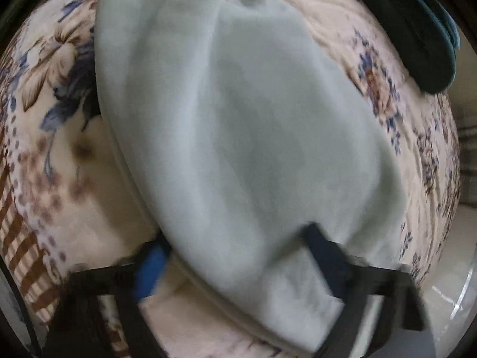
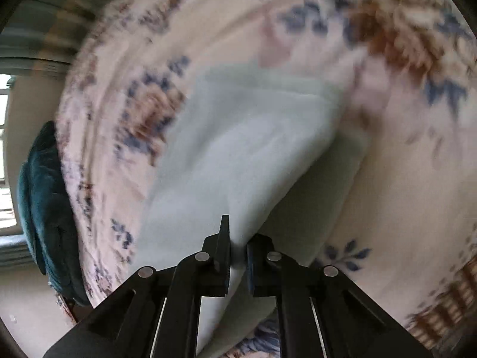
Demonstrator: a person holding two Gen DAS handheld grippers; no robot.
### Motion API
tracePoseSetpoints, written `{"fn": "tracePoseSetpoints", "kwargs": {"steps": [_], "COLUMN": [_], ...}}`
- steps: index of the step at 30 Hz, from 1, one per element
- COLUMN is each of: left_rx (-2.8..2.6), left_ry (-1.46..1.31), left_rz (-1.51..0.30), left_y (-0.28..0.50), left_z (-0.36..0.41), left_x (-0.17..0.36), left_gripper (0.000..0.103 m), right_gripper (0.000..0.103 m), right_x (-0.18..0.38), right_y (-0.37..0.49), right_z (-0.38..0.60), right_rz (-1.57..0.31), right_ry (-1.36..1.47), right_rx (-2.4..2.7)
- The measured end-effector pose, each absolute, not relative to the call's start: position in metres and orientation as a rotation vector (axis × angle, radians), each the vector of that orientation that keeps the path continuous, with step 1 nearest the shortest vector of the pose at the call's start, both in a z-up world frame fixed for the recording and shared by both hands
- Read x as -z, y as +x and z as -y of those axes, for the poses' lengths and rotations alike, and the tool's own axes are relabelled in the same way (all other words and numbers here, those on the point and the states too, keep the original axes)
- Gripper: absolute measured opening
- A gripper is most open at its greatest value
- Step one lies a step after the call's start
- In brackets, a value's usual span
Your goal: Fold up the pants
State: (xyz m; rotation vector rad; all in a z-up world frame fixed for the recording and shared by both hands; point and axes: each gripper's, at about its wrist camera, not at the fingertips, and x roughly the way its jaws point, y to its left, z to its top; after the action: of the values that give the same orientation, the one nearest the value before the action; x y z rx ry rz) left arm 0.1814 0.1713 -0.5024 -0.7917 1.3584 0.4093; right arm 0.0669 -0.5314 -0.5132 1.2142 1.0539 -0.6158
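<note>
Right fingers (image 2: 224, 247) pinch the pants (image 2: 238, 149); left fingers (image 1: 152, 265) straddle them.

Both views were smeared by motion. In the left wrist view the pale pants (image 1: 238, 137) ran off the top edge and covered the gap between the left gripper (image 1: 235, 247) fingers, so its grip could not be judged. The dark teal cloth (image 1: 429, 35) was cut by the frame's rim. In the right wrist view the floral bedspread (image 2: 402, 179) was perhaps blurriest.
</note>
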Motion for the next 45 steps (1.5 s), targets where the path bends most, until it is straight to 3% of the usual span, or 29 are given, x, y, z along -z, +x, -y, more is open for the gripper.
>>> {"fn": "tracePoseSetpoints", "kwargs": {"steps": [2, 5, 10, 13, 14, 16, 19, 20, 21, 25, 27, 28, 31, 33, 35, 36, 40, 45], "left_rx": [-0.388, -0.381, -0.399, -0.424, -0.431, -0.442, -0.419, -0.410, -0.413, -0.435, -0.448, -0.467, -0.480, -0.477, -0.470, -0.466, -0.472, -0.423], "left_ry": [-0.748, -0.654, -0.581, -0.557, -0.567, -0.584, -0.608, -0.605, -0.597, -0.488, -0.449, -0.443, -0.478, -0.470, -0.472, -0.480, -0.569, -0.803], "left_rz": [-1.329, -1.310, -1.286, -1.341, -1.361, -1.377, -1.366, -1.356, -1.347, -1.371, -1.396, -1.392, -1.321, -1.266, -1.222, -1.205, -1.170, -1.226], "left_y": [0.186, 0.184, 0.165, 0.166, 0.167, 0.167, 0.159, 0.156, 0.153, 0.146, 0.147, 0.147, 0.135, 0.139, 0.147, 0.151, 0.173, 0.218], "left_z": [-0.170, -0.169, -0.180, -0.179, -0.178, -0.174, -0.163, -0.157, -0.153, -0.134, -0.130, -0.133, -0.154, -0.170, -0.192, -0.202, -0.270, -0.355], "left_x": [0.497, 0.486, 0.468, 0.492, 0.499, 0.499, 0.484, 0.477, 0.472, 0.459, 0.458, 0.454, 0.427, 0.409, 0.393, 0.388, 0.390, 0.435], "left_gripper": [0.024, 0.012, 0.012, 0.015, 0.015, 0.023, 0.037, 0.041, 0.048, 0.052, 0.056, 0.056, 0.072, 0.096, 0.097, 0.097, 0.097, 0.097], "right_gripper": [0.009, 0.009, 0.009, 0.009, 0.013, 0.023, 0.037, 0.051, 0.056, 0.056, 0.046, 0.046, 0.047, 0.054, 0.069, 0.070, 0.070, 0.070], "right_x": [0.515, 0.544, 0.536, 0.552, 0.561, 0.577, 0.559, 0.551, 0.541, 0.543, 0.560, 0.571, 0.557, 0.531, 0.514, 0.508, 0.512, 0.553], "right_y": [0.064, 0.059, 0.045, 0.048, 0.052, 0.059, 0.057, 0.055, 0.051, 0.050, 0.051, 0.053, 0.063, 0.080, 0.092, 0.098, 0.120, 0.114], "right_z": [0.535, 0.538, 0.537, 0.533, 0.533, 0.530, 0.526, 0.525, 0.525, 0.532, 0.538, 0.538, 0.519, 0.484, 0.445, 0.422, 0.308, 0.209], "right_rz": [-1.110, -1.200, -1.158, -1.266, -1.308, -1.389, -1.329, -1.311, -1.270, -1.244, -1.329, -1.406, -1.433, -1.444, -1.438, -1.437, -1.517, -1.579], "right_ry": [1.193, 1.215, 1.259, 1.196, 1.185, 1.199, 1.192, 1.171, 1.155, 1.117, 1.068, 1.069, 1.029, 0.871, 0.816, 0.810, 0.836, 1.043], "right_rx": [0.623, 0.637, 0.639, 0.661, 0.646, 0.594, 0.566, 0.574, 0.582, 0.582, 0.636, 0.649, 0.618, 0.572, 0.503, 0.448, 0.232, 0.211]}}
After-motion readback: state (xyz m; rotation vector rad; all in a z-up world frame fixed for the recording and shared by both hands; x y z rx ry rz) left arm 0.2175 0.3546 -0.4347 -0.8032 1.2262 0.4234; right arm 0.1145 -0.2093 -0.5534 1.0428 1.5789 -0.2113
